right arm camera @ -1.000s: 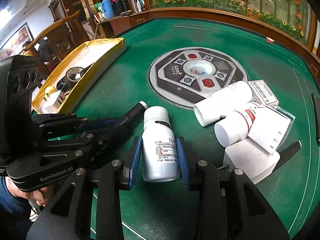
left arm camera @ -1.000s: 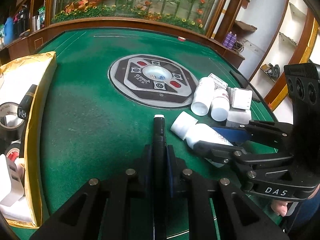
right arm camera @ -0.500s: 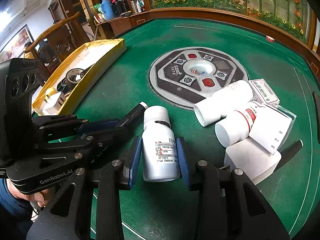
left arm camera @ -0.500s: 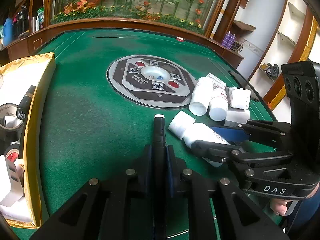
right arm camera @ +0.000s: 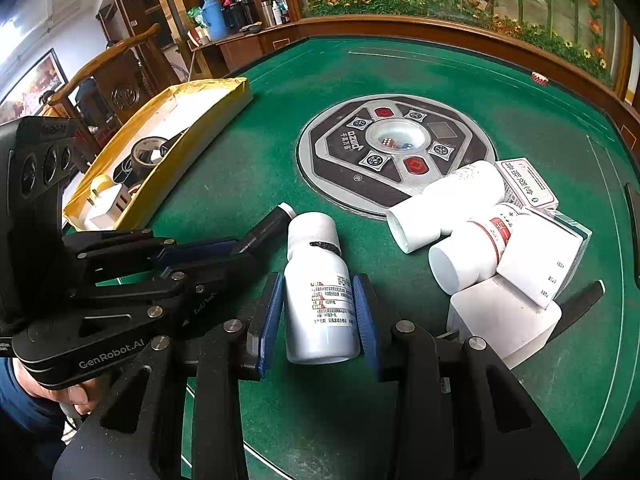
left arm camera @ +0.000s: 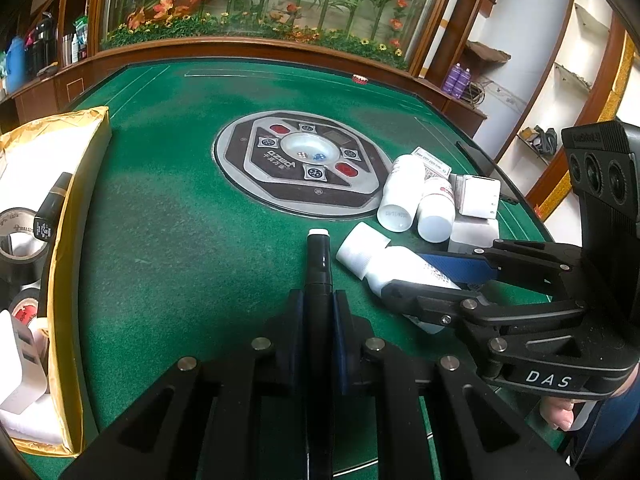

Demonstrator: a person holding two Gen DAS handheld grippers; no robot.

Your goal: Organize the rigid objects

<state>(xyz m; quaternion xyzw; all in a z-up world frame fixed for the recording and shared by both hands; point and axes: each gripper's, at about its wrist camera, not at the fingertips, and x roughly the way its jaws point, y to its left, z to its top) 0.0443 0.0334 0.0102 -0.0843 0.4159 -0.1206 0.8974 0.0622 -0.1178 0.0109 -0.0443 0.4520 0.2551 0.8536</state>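
Observation:
My left gripper (left arm camera: 318, 308) is shut on a black pen-shaped tube with a white tip (left arm camera: 318, 264), just above the green felt. It also shows in the right wrist view (right arm camera: 266, 228). My right gripper (right arm camera: 320, 312) is shut on a white pill bottle with a printed label (right arm camera: 320, 292), lying on its side just right of the tube (left arm camera: 384, 260). Both grippers sit side by side near the table's front edge.
A pile of white bottles (right arm camera: 448, 208) and small cartons (right arm camera: 528, 182) lies right of the grippers. A yellow box (left arm camera: 64, 240) with tape rolls and chargers stands at the left (right arm camera: 160, 152). A round control panel (left arm camera: 304, 160) sits mid-table.
Both grippers have drifted very slightly with their objects still clamped. Nothing was let go or picked up.

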